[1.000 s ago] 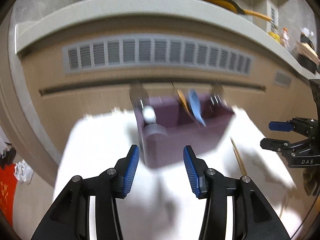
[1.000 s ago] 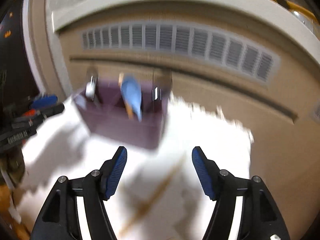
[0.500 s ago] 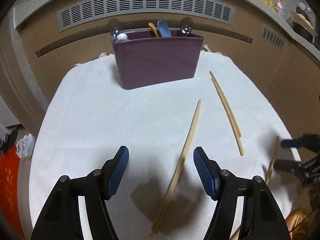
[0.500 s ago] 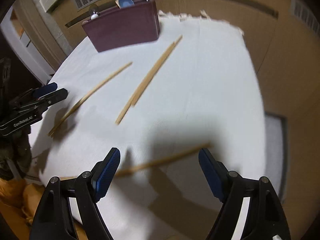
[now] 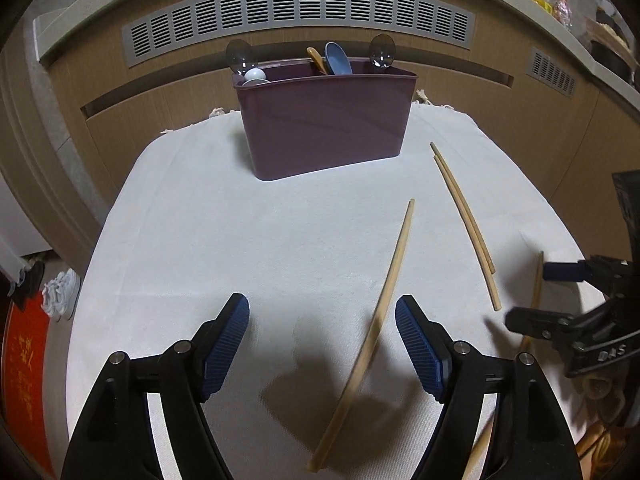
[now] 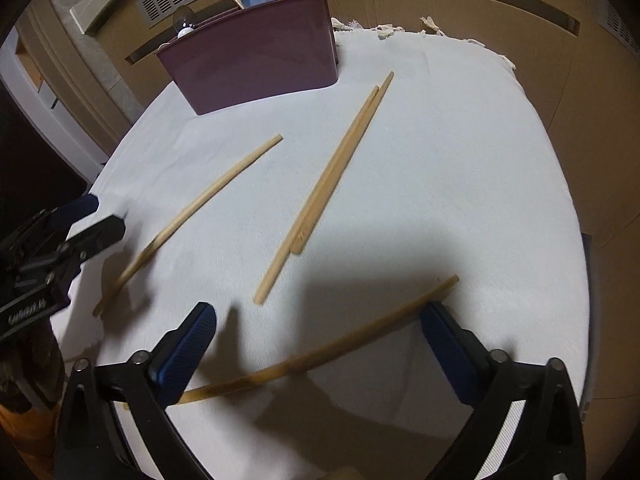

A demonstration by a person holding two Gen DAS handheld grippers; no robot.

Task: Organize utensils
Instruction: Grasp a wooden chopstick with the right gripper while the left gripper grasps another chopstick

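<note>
A purple utensil holder point(image 5: 326, 120) stands at the far side of a white cloth, with spoons in it; it also shows in the right wrist view point(image 6: 256, 64). Several wooden chopsticks lie loose on the cloth. My left gripper point(image 5: 322, 344) is open, with one chopstick point(image 5: 384, 300) lying between its fingers. A pair of chopsticks point(image 5: 466, 216) lies to its right; in the right wrist view the pair point(image 6: 332, 176) is mid-cloth. My right gripper point(image 6: 316, 350) is open over another chopstick point(image 6: 340, 348) at the near edge. The right gripper shows in the left view point(image 5: 532, 296).
The white cloth point(image 5: 224, 240) covers a round table, with fringe at its far edge point(image 6: 384, 30). Wooden cabinets with a vent grille point(image 5: 296, 4) stand behind. The left gripper shows at the left of the right view point(image 6: 86, 216).
Both grippers have pulled back and tilted down from the holder toward the near cloth. Each now hovers over a chopstick. Both stay open.
</note>
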